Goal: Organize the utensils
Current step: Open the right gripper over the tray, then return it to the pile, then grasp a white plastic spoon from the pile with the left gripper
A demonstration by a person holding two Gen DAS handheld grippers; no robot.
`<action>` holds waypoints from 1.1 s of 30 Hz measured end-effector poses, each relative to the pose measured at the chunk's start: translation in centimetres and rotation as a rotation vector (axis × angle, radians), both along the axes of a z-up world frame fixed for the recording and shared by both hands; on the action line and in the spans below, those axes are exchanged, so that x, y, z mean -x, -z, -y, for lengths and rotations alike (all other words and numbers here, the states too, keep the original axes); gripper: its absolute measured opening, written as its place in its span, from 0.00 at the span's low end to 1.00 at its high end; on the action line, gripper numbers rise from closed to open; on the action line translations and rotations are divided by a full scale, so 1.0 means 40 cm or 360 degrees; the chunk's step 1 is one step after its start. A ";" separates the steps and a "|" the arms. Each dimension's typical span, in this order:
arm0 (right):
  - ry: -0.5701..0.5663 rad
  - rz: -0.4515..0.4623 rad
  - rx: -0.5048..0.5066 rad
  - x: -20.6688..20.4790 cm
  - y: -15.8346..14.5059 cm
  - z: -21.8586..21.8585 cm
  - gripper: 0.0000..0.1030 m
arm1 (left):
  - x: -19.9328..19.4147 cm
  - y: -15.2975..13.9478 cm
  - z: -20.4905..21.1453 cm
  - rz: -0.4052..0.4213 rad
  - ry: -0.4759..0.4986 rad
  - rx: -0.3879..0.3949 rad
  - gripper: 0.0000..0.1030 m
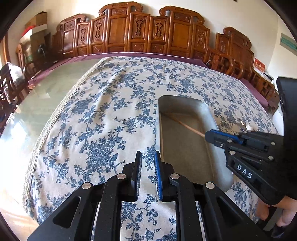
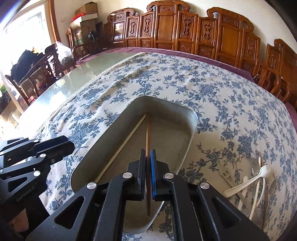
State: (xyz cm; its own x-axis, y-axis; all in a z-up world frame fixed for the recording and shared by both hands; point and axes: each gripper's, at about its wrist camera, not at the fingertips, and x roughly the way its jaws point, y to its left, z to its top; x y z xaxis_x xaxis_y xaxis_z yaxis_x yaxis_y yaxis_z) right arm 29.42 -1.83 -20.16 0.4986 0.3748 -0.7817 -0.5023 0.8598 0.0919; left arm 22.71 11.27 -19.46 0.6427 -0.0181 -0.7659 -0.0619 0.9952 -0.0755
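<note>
left gripper (image 1: 148, 172): fingers a bit apart, pinching nothing, over the tablecloth (image 1: 104, 115) just left of the tray (image 1: 187, 148)
tray: pale chopstick (image 2: 122, 146) lying inside
right gripper (image 2: 148, 173): fingers pinching a brown chopstick (image 2: 147, 133), tip down in the tray
white spoons (image 2: 254, 183): piled on the table right of the tray

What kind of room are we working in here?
Probably a home dining room: a large table under a floral tablecloth, carved wooden chairs lining the wall, stacked cardboard boxes in the corner.
</note>
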 end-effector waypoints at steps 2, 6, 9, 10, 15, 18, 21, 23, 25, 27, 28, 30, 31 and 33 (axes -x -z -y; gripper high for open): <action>-0.0009 -0.0036 -0.0012 0.000 0.010 -0.003 0.07 | 0.001 0.000 -0.004 0.0002 -0.0007 0.0004 0.12; -0.0037 -0.0086 -0.0062 0.004 0.016 0.004 0.10 | 0.006 -0.003 0.002 0.0002 0.0007 0.0026 0.12; -0.0025 -0.0075 -0.0111 0.010 -0.001 0.033 0.15 | 0.013 -0.012 0.012 0.0021 0.0025 0.0038 0.12; -0.0019 -0.0058 -0.0120 0.013 -0.011 0.047 0.15 | 0.014 -0.015 0.016 0.0026 0.0029 0.0039 0.12; 0.0061 0.0040 -0.0136 0.025 -0.070 0.175 0.15 | 0.021 -0.027 0.056 0.0060 0.0092 0.0052 0.22; 0.0145 0.0099 -0.0079 0.031 -0.096 0.271 0.15 | 0.020 -0.030 0.090 0.0069 0.0140 0.0057 0.28; 0.0222 0.0123 -0.0028 0.034 -0.104 0.354 0.15 | 0.019 -0.036 0.131 0.0088 0.0195 0.0058 0.37; 0.0285 0.0134 0.0026 0.038 -0.102 0.411 0.15 | 0.018 -0.037 0.158 0.0096 0.0231 0.0060 0.40; 0.0336 0.0125 0.0043 0.045 -0.096 0.468 0.15 | 0.017 -0.039 0.187 0.0104 0.0276 0.0059 0.40; 0.0374 0.0113 0.0050 0.052 -0.091 0.509 0.15 | 0.015 -0.037 0.222 0.0099 0.0323 0.0047 0.40; 0.0395 0.0107 0.0054 0.058 -0.085 0.532 0.15 | 0.014 -0.037 0.234 0.0099 0.0341 0.0044 0.40; 0.0416 0.0102 0.0056 0.066 -0.078 0.558 0.17 | 0.010 -0.037 0.266 0.0092 0.0387 0.0032 0.40; 0.0432 0.0098 0.0047 0.070 -0.069 0.572 0.23 | 0.008 -0.037 0.277 0.0089 0.0401 0.0028 0.40; 0.0453 0.0099 0.0034 0.076 -0.054 0.591 0.28 | 0.001 -0.039 0.305 0.0080 0.0438 0.0027 0.40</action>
State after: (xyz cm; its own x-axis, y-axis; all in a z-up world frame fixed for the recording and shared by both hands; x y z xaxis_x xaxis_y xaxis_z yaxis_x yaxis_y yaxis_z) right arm 26.39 -25.46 -17.98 0.6287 0.1969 -0.7523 -0.2448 0.9683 0.0489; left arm 22.66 -0.92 -17.90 0.6489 -0.2097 -0.7314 0.2145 0.9727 -0.0885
